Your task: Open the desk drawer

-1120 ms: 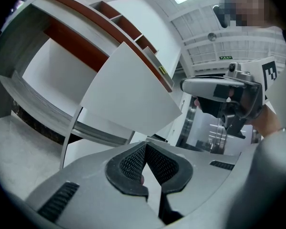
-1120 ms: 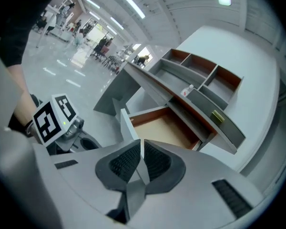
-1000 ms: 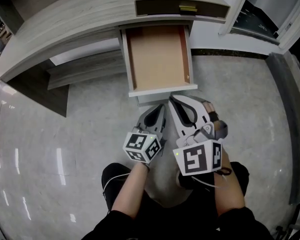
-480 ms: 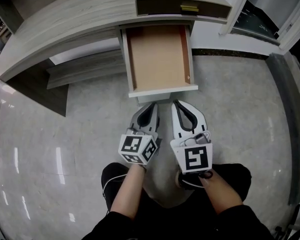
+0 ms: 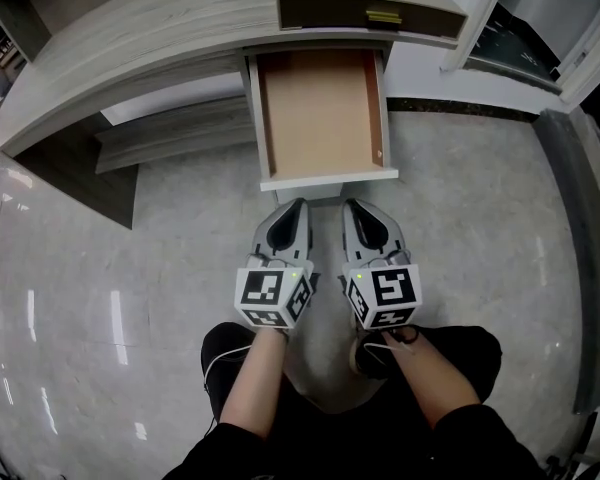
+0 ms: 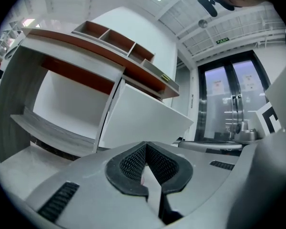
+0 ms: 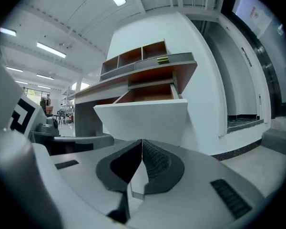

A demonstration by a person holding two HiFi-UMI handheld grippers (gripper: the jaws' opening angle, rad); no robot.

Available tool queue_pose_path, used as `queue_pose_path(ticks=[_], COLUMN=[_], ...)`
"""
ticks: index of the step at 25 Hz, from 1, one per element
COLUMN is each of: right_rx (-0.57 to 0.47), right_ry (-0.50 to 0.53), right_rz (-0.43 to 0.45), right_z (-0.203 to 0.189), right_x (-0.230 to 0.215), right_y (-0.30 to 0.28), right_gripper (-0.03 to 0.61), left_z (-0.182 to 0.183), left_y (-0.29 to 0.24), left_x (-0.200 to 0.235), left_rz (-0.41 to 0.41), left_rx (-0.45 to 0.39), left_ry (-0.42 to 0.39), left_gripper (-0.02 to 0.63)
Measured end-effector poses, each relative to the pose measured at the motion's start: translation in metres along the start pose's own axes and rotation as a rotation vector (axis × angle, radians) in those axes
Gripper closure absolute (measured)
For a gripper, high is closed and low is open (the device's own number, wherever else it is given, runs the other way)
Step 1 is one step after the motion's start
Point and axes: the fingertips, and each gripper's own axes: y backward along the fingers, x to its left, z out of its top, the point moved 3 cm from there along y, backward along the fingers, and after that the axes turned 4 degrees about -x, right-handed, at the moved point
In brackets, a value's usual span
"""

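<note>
The pale marbled floor [image 5: 100, 298] fills most of the head view. Across the top runs the wood-grain worktop [image 5: 130, 28], curved at its edge, with a low shelf unit along its back. The desk drawer [image 5: 320, 98] stands pulled well out from under the worktop. Its brown board bottom is bare and its white front panel [image 5: 328, 179] faces the person.

Just short of that panel and not touching it, the left hand-held gripper [image 5: 298, 206] and the right hand-held gripper [image 5: 352, 206] lie side by side, pointing at the drawer. Each one's jaws are pressed together at the tips, with nothing between the ribbed pads. Both gripper views show the white drawer front ahead.

The marker cubes [image 5: 272, 298] sit at the rear of the grippers. A small yellow-green object [image 5: 382, 15] lies in one dark shelf compartment.
</note>
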Motion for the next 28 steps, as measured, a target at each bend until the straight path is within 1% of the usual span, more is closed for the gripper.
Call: queue_pose_path(ticks=[7,15,21,28], right_rx=[-0.006,-0.029,-0.026,-0.050], right_ry=[0.037,0.050,0.064,0.065], right_rz=[0.036,0.041,0.047,0.057], right_z=[0.005,0.011,0.012,0.021], right_x=[0.013,0.018,0.020,0.024], right_y=[-0.003,-0.004,-0.004,-0.004], right_gripper=[0.572,0.572,0.572,0.572], left_z=[0.001,0.006,0.006,0.006], left_y=[0.002,0.003,0.003,0.002], left_x=[0.003,0.003,0.001,0.001], left_rz=[0.013,0.016,0.016,0.016], left_rx=[0.000,-0.011,-0.011,-0.011], left_ry=[-0.005,-0.029,-0.034,-0.039], left_gripper=[0.611,0.609,0.611,0.610])
